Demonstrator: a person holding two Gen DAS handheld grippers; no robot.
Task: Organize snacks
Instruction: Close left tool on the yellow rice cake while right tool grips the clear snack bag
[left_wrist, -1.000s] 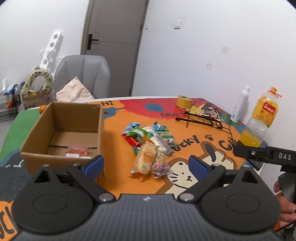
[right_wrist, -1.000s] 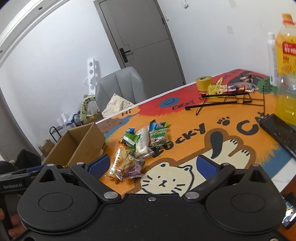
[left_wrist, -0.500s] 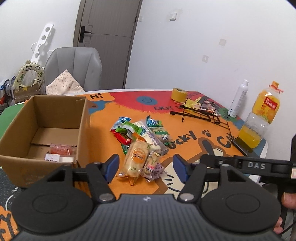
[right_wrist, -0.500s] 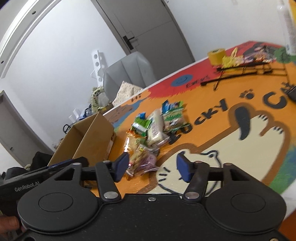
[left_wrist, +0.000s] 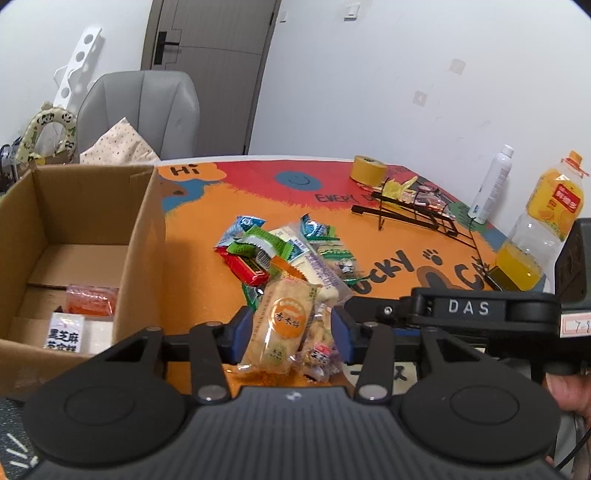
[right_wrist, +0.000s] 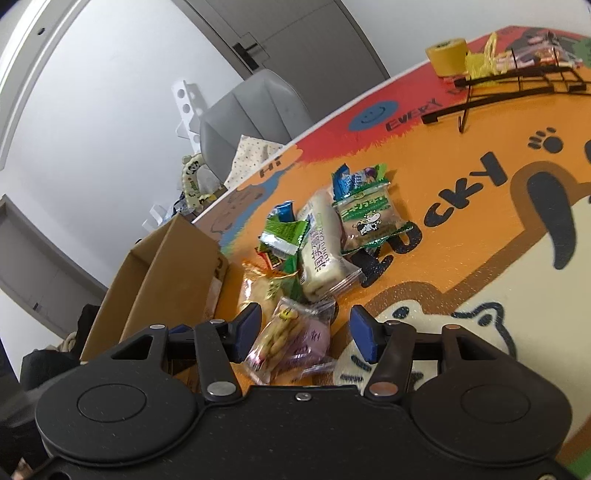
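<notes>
Snack packets (left_wrist: 291, 258) lie heaped near the middle of the orange cartoon-printed worktop (left_wrist: 207, 280), just beside an open cardboard box (left_wrist: 85, 206) that already holds two packets. They look light, crinkly and slippery, film pouches with crimped ends, and the biscuits inside would likely crush under a hard squeeze, so a gentle pinch across the flat middle seems the place to take them. The left hand-held gripper (left_wrist: 291, 328) has just been closing and now stands narrow around an orange rice-cracker packet (left_wrist: 282, 325) with a round label; its blue pads sit at the packet's sides, though I cannot tell whether they press yet. The right hand-held gripper (right_wrist: 306, 332) is half open about a clear pouch of small biscuits (right_wrist: 288, 339) with a purple panel, one pad plainly clear of it.
</notes>
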